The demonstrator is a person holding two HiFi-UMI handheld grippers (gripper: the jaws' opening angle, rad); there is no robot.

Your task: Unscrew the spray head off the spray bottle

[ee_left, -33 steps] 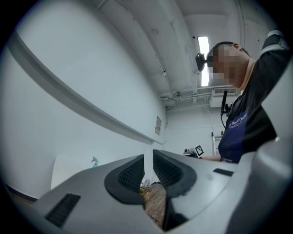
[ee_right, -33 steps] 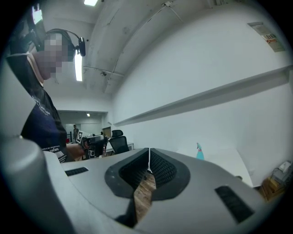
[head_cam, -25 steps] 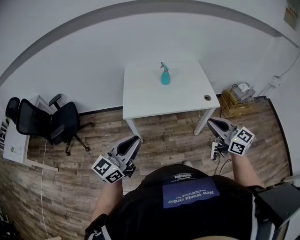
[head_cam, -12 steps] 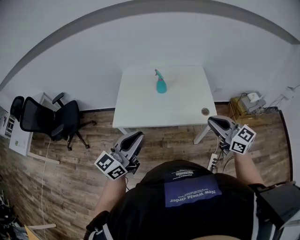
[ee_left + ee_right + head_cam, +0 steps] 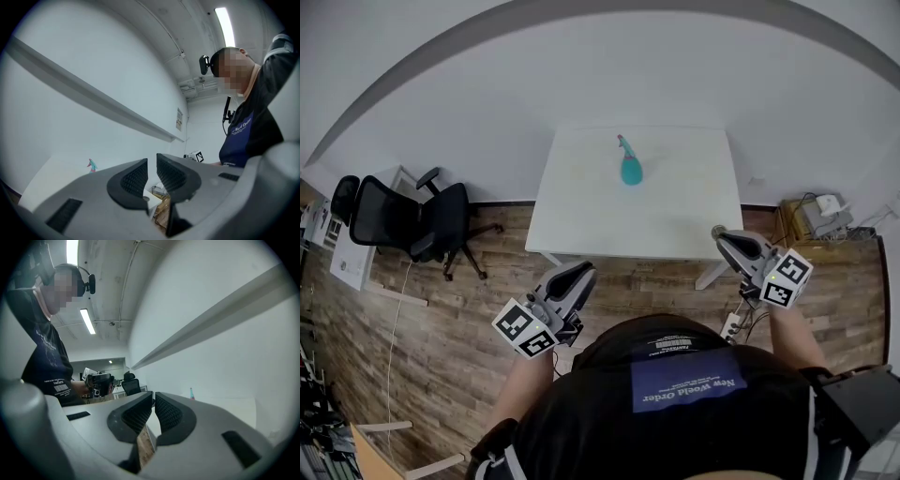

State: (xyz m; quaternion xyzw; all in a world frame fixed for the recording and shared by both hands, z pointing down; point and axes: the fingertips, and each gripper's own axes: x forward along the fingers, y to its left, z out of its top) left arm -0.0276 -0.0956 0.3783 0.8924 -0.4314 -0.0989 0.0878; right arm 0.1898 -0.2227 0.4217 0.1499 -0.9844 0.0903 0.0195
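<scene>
White table (image 5: 675,230) fills the middle of the head view, standing against the wall, and both tools are short of its near edge, over the wood floor. The left gripper (image 5: 579,274) is just off the near-left corner and the right gripper (image 5: 722,240) is at the near-right corner. Each has its jaws brought together with nothing between them, as each gripper's own view shows.

The teal spray bottle (image 5: 630,171) stands upright toward the far side of the tabletop, near its middle line. It therefore lies ahead of and between the two tools, well apart from both. Neither looks clearly nearer. It sits left of the jaws in the left gripper view and right of them in the right gripper view, so both tools point inward past it.

Its spray head (image 5: 623,144) is on top, still screwed on, on an upright axis. Judging from this, both jaws must open and reach forward across the table.
</scene>
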